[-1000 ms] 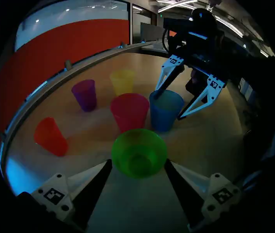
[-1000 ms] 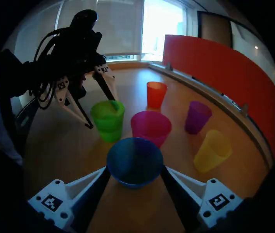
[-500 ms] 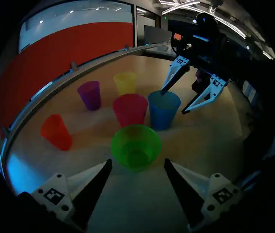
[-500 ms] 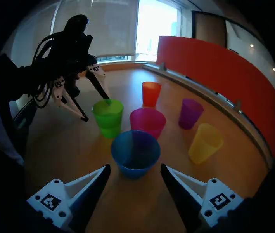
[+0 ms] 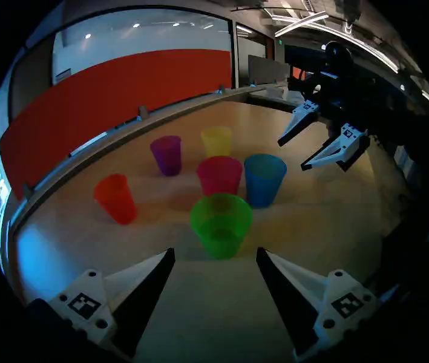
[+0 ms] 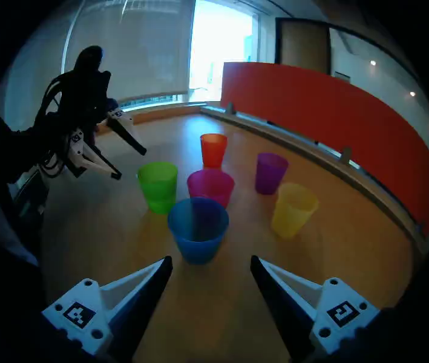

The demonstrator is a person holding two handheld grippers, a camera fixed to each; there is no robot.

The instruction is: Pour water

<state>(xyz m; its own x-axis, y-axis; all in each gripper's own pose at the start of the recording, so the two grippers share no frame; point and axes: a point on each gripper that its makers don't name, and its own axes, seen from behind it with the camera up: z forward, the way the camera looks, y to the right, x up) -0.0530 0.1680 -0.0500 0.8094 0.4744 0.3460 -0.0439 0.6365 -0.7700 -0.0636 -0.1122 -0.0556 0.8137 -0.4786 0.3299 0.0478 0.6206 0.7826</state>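
Six translucent cups showed one colour each: a green cup (image 5: 221, 224), a blue cup (image 5: 265, 178), a magenta cup (image 5: 219, 175), a yellow cup (image 5: 216, 140), a purple cup (image 5: 167, 154) and an orange cup (image 5: 115, 198). The worktop (image 5: 335, 212) was warm honey-brown wood. The partition (image 5: 111, 85) behind it was red-orange. The left claw (image 5: 214, 251) had white fingers (image 5: 123, 284) with black inner faces, each bearing a black-and-white square marker (image 5: 86, 305). The right claw (image 6: 210, 259) was coloured and marked alike.
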